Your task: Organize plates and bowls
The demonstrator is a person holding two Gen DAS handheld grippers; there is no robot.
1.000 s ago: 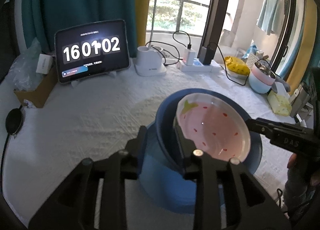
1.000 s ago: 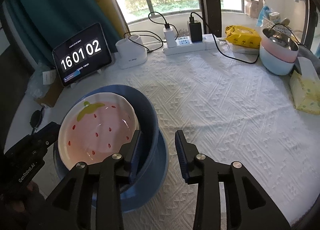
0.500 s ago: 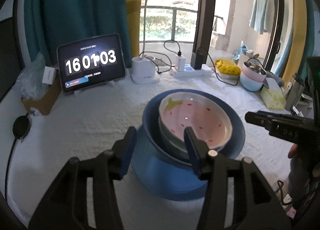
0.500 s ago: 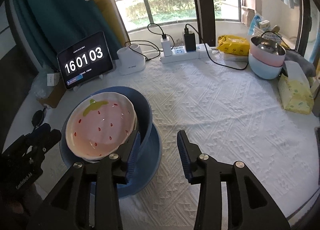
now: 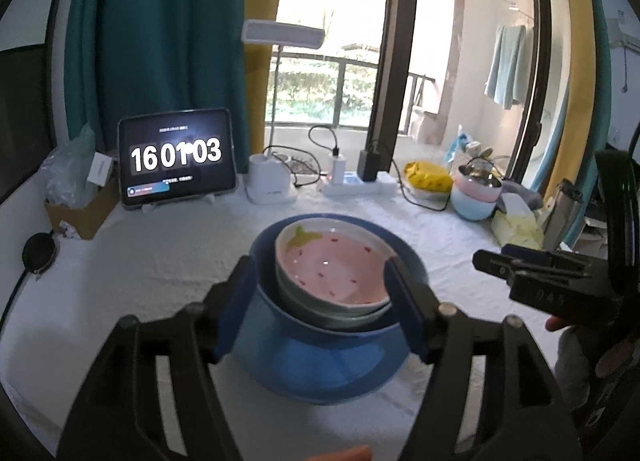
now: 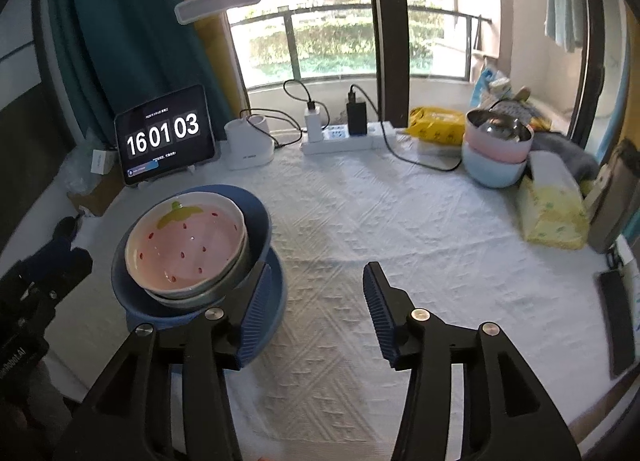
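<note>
Nearest you, your left gripper (image 5: 320, 301) and right gripper (image 6: 316, 301) stand with jaws parted, just been opening, gripping nothing. Beyond them the strawberry bowl (image 6: 184, 245) sits nested in a grey bowl (image 6: 224, 285), a blue bowl (image 5: 340, 325) and a blue plate (image 5: 320, 369) on the near-left table (image 6: 400, 229).

The strawberry bowl (image 6: 186, 245) at the middle left is pink inside with small red seed marks, a yellow-green leaf at its top edge and a white rim. It sits in a grey bowl (image 6: 224, 285), inside a dark blue bowl (image 6: 258, 217) over a lighter blue plate (image 6: 272, 301). The worktop (image 6: 400, 229) cloth is white with a woven zigzag pattern. At the upper right, a pink bowl (image 6: 496, 149) is on a pale blue one (image 6: 492, 171). The fingers (image 6: 376, 309) have blue ribbed pads on black arms.
</note>
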